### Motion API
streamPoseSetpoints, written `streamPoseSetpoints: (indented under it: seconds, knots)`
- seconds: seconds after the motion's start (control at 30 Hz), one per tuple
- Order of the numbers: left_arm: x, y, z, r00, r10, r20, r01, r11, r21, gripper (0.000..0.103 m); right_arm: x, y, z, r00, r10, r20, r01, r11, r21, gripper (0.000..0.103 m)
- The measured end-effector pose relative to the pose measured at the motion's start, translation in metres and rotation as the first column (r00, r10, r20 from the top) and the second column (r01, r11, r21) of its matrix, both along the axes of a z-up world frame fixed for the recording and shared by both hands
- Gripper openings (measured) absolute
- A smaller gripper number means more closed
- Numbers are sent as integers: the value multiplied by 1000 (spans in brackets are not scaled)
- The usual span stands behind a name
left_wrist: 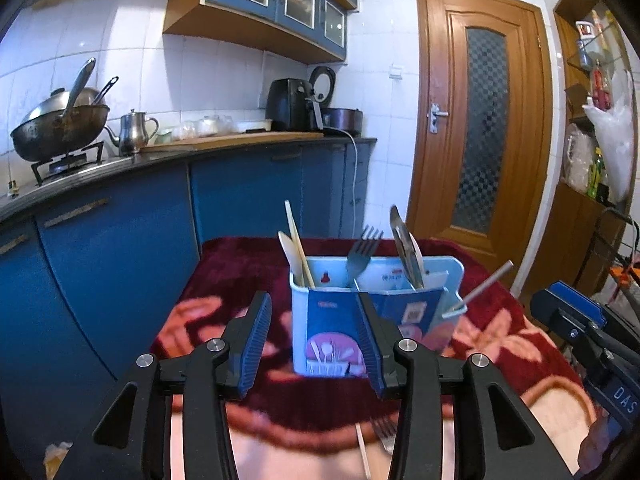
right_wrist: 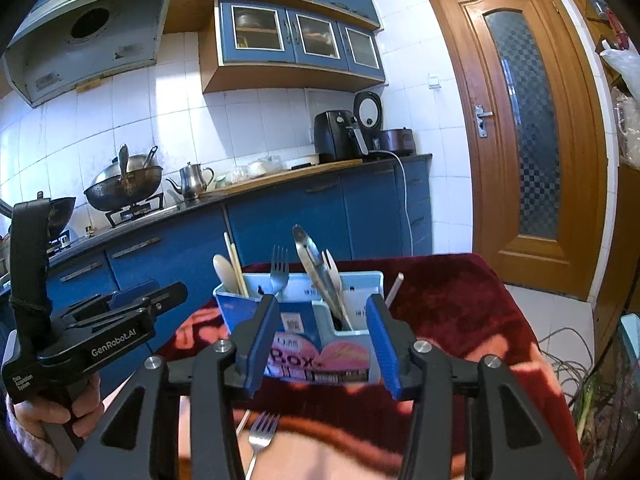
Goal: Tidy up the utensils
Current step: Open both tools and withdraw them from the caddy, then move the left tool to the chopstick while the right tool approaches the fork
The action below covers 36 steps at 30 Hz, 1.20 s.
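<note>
The light-blue plastic utensil holder (left_wrist: 360, 312) stands upright on the counter's dark-red flowered blanket (left_wrist: 224, 280), holding wooden chopsticks (left_wrist: 297, 248), a pale spoon (left_wrist: 291, 258), a steel fork (left_wrist: 362, 254) and metal tongs (left_wrist: 406, 248). Both tools hang before it — the left tool (left_wrist: 314, 346) and the right tool (right_wrist: 320, 346) are parted, grasping nothing. A loose silver fork (right_wrist: 260, 436) lies on the blanket, nearer than the holder.

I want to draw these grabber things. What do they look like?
Each gripper, left and right, has black angular arms with round silver bolts and two blue ribbed pads. White lettering reads GenRobot.AI on the left one's body. The hand holding it wears a pale pink knit sleeve.
</note>
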<state>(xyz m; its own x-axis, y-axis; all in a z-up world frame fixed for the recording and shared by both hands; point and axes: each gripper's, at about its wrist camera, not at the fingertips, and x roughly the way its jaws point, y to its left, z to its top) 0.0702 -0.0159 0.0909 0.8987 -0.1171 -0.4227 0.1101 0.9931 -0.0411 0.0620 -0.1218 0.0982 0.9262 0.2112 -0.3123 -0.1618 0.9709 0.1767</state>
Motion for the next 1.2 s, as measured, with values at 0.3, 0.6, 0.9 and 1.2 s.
streamPoseSetpoints:
  seconds: [0.3, 0.6, 0.9, 1.2]
  knots:
    - [-20, 0, -11, 996, -19, -86, 21, 1000, 17, 46, -26, -1, -8, 997, -19, -80, 20, 1000, 3, 49]
    - [-28, -6, -32, 984, -28, -178, 37, 998, 45, 51, -51, -6, -16, 990, -25, -142, 26, 1000, 8, 54]
    - [-17, -15, -66, 950, -27, -310, 51, 996, 70, 51, -52, -13, -44, 969, -49, -241, 51, 999, 3, 57]
    - [1, -25, -96, 917, -20, -398, 67, 992, 103, 51, -47, -24, -71, 950, -54, -307, 68, 997, 37, 57]
